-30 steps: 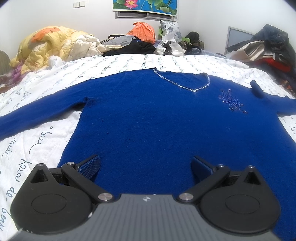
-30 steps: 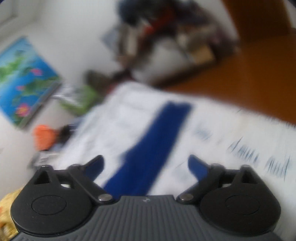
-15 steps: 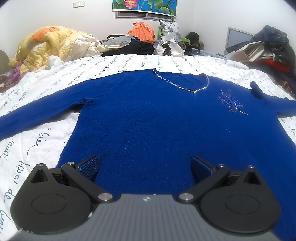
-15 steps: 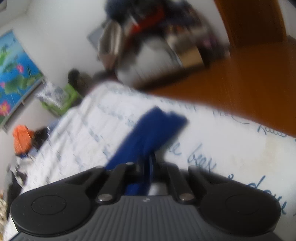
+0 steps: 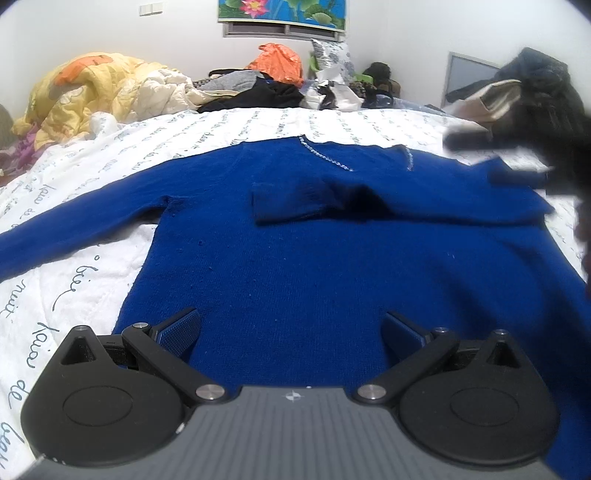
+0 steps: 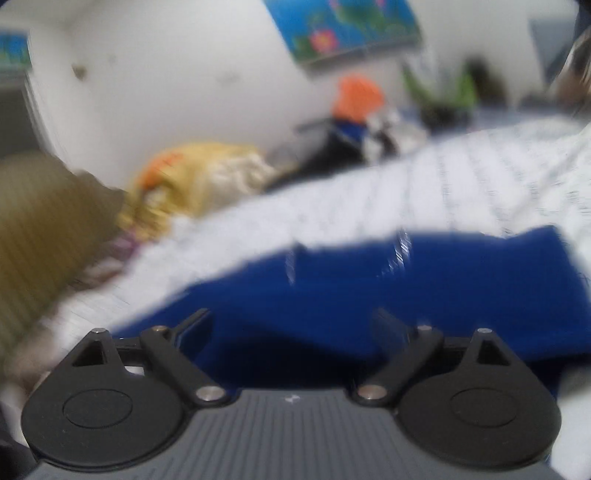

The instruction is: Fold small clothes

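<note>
At the centre of the white bedspread [image 5: 229,125] printed with script lettering, a blue sweater [image 5: 295,266] lies flat, front up, its hem nearest the left wrist camera and its beaded neckline [image 5: 325,155] toward twelve o'clock. One sleeve [image 5: 74,221] stretches out flat toward nine o'clock across the bedspread. The other sleeve [image 5: 332,203] is folded inward over the chest, its cuff end lying near the middle of the garment just below the neckline, with a dark shadowed crease where it doubles over at about one o'clock.

The left gripper [image 5: 291,332] hovers low over the hem at six o'clock, its jaws spread wide with only sweater fabric showing beneath the gap and nothing pinched. The right gripper [image 6: 291,328] appears in the left view as a dark blur [image 5: 517,147] at two to three o'clock by the sweater's shoulder; in its own blurred view its jaws are opening, standing well apart above blue cloth with nothing between the fingertips.

Beyond the sweater, at ten to eleven o'clock, a yellow quilt [image 5: 92,92] is heaped on the bed. At twelve o'clock sits a jumble of clothes with an orange garment [image 5: 280,62] on top, under a lotus painting [image 5: 284,11] on the wall. At two o'clock more dark clothing [image 5: 535,81] is piled.
</note>
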Tool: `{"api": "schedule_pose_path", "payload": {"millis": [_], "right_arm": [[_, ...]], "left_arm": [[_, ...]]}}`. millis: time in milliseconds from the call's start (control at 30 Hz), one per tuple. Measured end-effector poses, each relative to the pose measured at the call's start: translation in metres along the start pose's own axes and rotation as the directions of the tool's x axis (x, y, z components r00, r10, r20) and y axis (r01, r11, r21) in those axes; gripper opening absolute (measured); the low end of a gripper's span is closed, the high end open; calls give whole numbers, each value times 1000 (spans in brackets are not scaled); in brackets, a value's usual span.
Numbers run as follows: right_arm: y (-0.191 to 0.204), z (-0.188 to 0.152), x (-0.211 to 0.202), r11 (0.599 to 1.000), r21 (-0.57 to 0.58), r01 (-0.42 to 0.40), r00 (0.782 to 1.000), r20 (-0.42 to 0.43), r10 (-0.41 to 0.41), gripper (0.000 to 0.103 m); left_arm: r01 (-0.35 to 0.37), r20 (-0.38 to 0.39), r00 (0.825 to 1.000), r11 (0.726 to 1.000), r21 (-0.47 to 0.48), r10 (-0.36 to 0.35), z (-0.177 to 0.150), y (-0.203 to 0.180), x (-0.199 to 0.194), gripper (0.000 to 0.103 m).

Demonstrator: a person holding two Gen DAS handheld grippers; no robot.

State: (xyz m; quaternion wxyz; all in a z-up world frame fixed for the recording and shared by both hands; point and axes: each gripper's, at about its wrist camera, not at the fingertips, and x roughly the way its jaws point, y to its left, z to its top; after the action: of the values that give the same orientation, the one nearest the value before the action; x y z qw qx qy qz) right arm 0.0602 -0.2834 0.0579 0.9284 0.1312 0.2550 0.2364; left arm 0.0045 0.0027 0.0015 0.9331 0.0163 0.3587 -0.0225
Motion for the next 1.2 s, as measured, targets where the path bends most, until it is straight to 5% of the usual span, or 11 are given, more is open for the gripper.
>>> {"api": "schedule_pose_path", "payload": {"millis": [133, 233, 400, 467, 500, 767, 867, 933, 1033, 1133, 1200], "right_arm": [[5, -41, -30, 999, -35, 15, 999, 42, -14, 93], [-7, -63, -43, 998, -21, 60, 997, 42, -59, 93], [-20, -68, -30, 992, 96, 78, 997, 12, -79, 93], [-24, -69, -28, 990, 120, 74, 997, -1, -75, 93], [-25, -70, -28, 990, 127, 69, 998, 4, -70, 93], [-31, -72, -27, 985, 166, 43, 999, 17, -46, 93], [-33, -71, -25, 984, 175, 35, 999, 18, -39, 94], [-33, -71, -24, 984, 176, 31, 999, 16, -34, 95], [-32, -71, -25, 984, 174, 31, 999, 14, -34, 95], [-33, -56, -35, 982, 187, 30, 999, 27, -36, 95], [-34, -30, -44, 982, 190, -8, 993, 115, -14, 97]], "left_arm": [[166, -6, 986, 983, -72, -167, 18, 18, -1, 103], [320, 7, 944, 912, -255, -329, 57, 34, 25, 103], [266, -1, 952, 830, -490, -305, 101, 49, 85, 91], [222, -13, 965, 847, -483, -260, 114, 42, 94, 59], [187, -33, 973, 867, -462, -228, 118, 38, 98, 8], [19, 136, 990, 954, -298, 23, 135, 54, 42, 8], [18, 30, 999, 966, -257, -10, 125, 63, 63, 8], [19, -72, 997, 972, -236, -37, 114, 62, 79, 19], [-24, 39, 999, 965, -263, 35, 109, 62, 49, 68], [26, 230, 972, 962, -273, 39, 106, 57, 8, 95], [92, 254, 966, 976, -199, -39, 109, 43, 4, 98]]}}
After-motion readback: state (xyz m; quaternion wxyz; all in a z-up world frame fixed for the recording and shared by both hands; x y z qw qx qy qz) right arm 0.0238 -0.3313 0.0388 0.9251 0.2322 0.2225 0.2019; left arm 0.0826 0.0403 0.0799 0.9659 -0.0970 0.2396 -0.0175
